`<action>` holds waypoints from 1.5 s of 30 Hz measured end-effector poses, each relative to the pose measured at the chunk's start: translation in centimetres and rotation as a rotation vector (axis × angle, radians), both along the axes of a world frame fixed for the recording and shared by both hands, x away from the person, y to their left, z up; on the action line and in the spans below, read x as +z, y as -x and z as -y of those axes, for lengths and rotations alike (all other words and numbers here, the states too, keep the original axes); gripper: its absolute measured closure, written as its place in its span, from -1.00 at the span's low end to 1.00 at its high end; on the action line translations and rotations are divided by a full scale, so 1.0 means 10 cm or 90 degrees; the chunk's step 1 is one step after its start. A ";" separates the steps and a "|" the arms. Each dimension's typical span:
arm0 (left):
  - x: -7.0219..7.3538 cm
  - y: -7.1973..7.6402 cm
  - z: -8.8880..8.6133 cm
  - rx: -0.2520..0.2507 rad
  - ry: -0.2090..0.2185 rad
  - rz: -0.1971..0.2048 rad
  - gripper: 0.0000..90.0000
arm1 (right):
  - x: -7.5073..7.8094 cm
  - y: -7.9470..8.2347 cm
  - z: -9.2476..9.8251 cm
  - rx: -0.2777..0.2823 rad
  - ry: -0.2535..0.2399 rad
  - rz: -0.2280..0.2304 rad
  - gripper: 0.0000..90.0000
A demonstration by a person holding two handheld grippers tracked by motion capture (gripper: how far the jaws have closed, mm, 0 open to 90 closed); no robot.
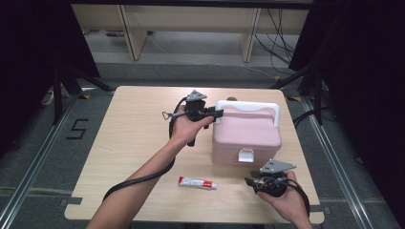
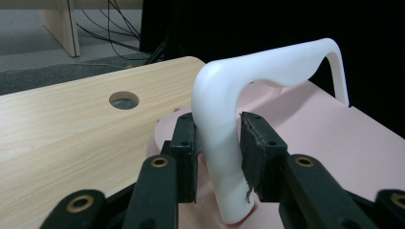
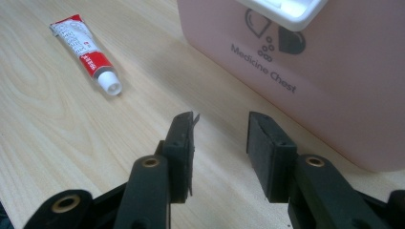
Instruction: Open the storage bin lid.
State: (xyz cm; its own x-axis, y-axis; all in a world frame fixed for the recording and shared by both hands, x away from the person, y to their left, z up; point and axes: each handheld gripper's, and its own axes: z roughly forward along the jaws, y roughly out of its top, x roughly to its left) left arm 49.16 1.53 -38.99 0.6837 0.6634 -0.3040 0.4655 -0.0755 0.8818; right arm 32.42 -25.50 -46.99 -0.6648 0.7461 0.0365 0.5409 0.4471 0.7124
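High view shows the pink medicine chest (image 1: 246, 138) sitting toward the right side of the worktop (image 1: 133, 143), its lid down and its white handle (image 1: 248, 107) standing up along the far edge. Your left tongs (image 1: 217, 113) are at the handle's left end. Left gripper view puts the handle's upright leg (image 2: 219, 157) between the two pads (image 2: 253, 152): the left pad appears to touch it, while the right one has a thin gap, so the tongs are half closed around the handle but not yet clamped.

Finish the squeeze squarely. Keep both pads flat on the leg, low down where it is straight rather than up on the curved shoulder, where it could slide out. Once it is firm, judge whether you mean to lift or to steady; the chest looks bulky, and pulling by one end of the handle would likely tip it, so go slowly and straight.

Your right tongs (image 1: 249, 181) hover near the front right corner of the chest, jaws apart and empty, as the right gripper view confirms (image 3: 219, 143). The white latch (image 1: 246, 154) on the front is close by. A red and white tube (image 1: 197, 182) lies on the worktop in front of the chest; keep clear of it.
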 end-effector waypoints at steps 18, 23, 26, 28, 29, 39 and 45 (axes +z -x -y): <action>0.08 -0.05 -0.04 0.008 0.055 -0.105 0.63 | 0.16 0.05 0.17 -0.038 -0.038 0.009 0.59; 0.10 -0.07 -0.05 0.004 0.057 -0.110 0.64 | 0.23 0.06 0.25 -0.059 -0.052 0.029 0.66; 0.11 -0.08 -0.05 0.003 0.060 -0.113 0.64 | 0.29 0.08 0.29 -0.079 -0.068 0.054 0.75; 0.12 -0.09 -0.05 0.003 0.062 -0.120 0.64 | 0.33 0.09 0.32 -0.096 -0.084 0.069 0.85; 0.12 -0.10 -0.05 0.002 0.062 -0.121 0.64 | 0.35 0.07 0.35 -0.101 -0.085 0.096 0.91; 0.16 -0.12 -0.06 -0.002 0.066 -0.140 0.64 | 0.48 0.00 0.47 -0.187 -0.145 0.134 1.00; 0.18 -0.13 -0.07 -0.005 0.068 -0.142 0.64 | 0.51 -0.05 0.42 -0.201 -0.171 0.126 1.00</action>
